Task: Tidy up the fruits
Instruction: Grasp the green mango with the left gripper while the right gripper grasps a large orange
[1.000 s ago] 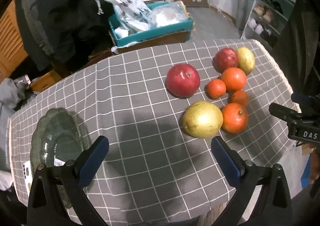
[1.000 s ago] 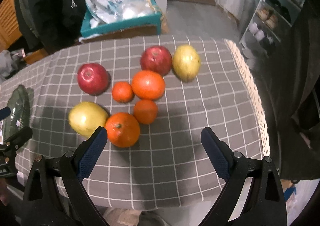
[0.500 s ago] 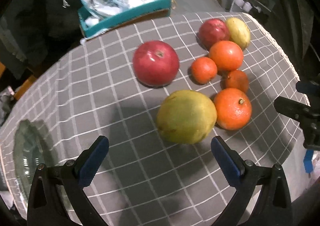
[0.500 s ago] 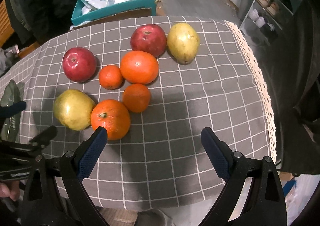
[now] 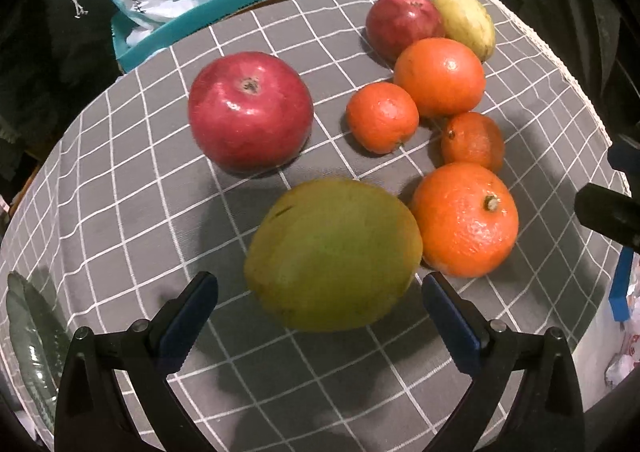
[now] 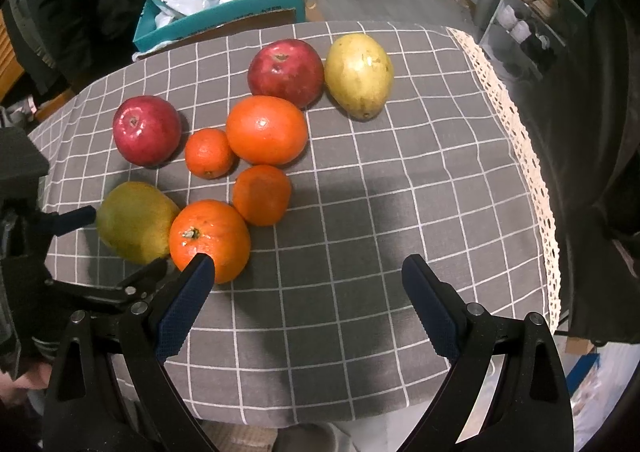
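Fruits lie on a grey checked cloth. A yellow-green mango [image 5: 332,252] lies just in front of my open left gripper [image 5: 320,304], partly between its fingers. Beside it are a big orange [image 5: 466,218], small oranges [image 5: 382,117] [image 5: 472,140], a larger orange [image 5: 440,76], two red apples [image 5: 250,110] [image 5: 402,24] and a second mango [image 5: 466,24]. My right gripper [image 6: 306,292] is open and empty, above bare cloth right of the big orange [image 6: 210,238]. The left gripper [image 6: 116,252] shows around the near mango [image 6: 134,222].
A green glass plate [image 5: 30,340] sits at the table's left edge. A teal box [image 6: 224,18] with plastic bags stands behind the table. The lace-trimmed right table edge [image 6: 532,172] drops off. A shoe rack [image 6: 540,12] stands far right.
My left gripper has moved forward and right to the near mango, which now lies at its fingers. My right gripper has moved slightly closer to the table.
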